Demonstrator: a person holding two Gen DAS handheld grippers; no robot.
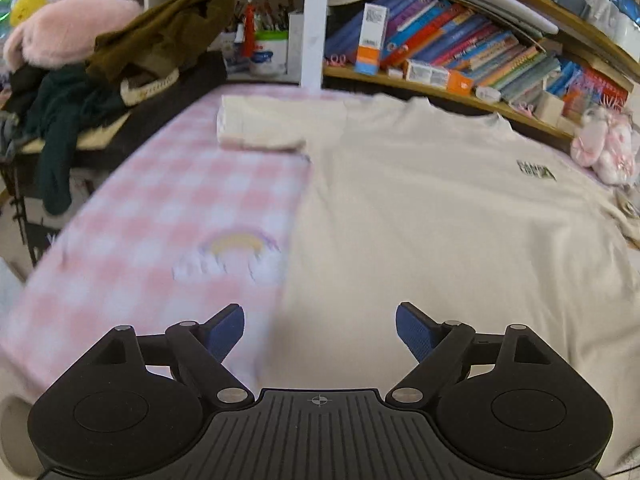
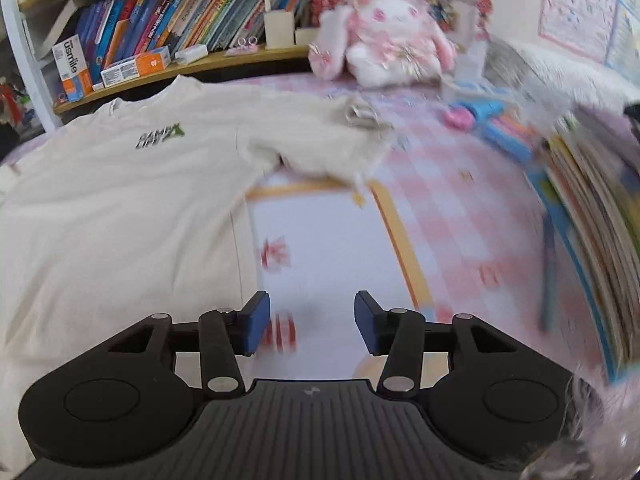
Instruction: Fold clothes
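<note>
- Currently, a cream T-shirt (image 1: 432,216) lies flat and face up on a bed with a pink checked cover (image 1: 132,216), spread out, by my judgement, so that its sides can be folded inward.
- Its long axis runs from the hem, nearest the grippers, to the collar, which points at a bookshelf (image 1: 480,60) along the far edge of the bed.
- A small green chest logo (image 2: 160,136) reads upright from the hem end.
- One sleeve (image 1: 260,128) is already doubled over on itself; the opposite sleeve (image 2: 320,148) lies rumpled and stretches out sideways.
- The left gripper (image 1: 320,334) hangs above the shirt's side edge, jaws spread wide, nothing between them.
- The right gripper (image 2: 313,322) hangs just off the other side edge, over a white printed panel of the cover; its jaws stand partly apart and empty.
- Both are placed, I would guess, to take the two sides next.
- A pink-and-white plush rabbit (image 2: 384,28) sits near the far edge, clear of the shirt.
</note>
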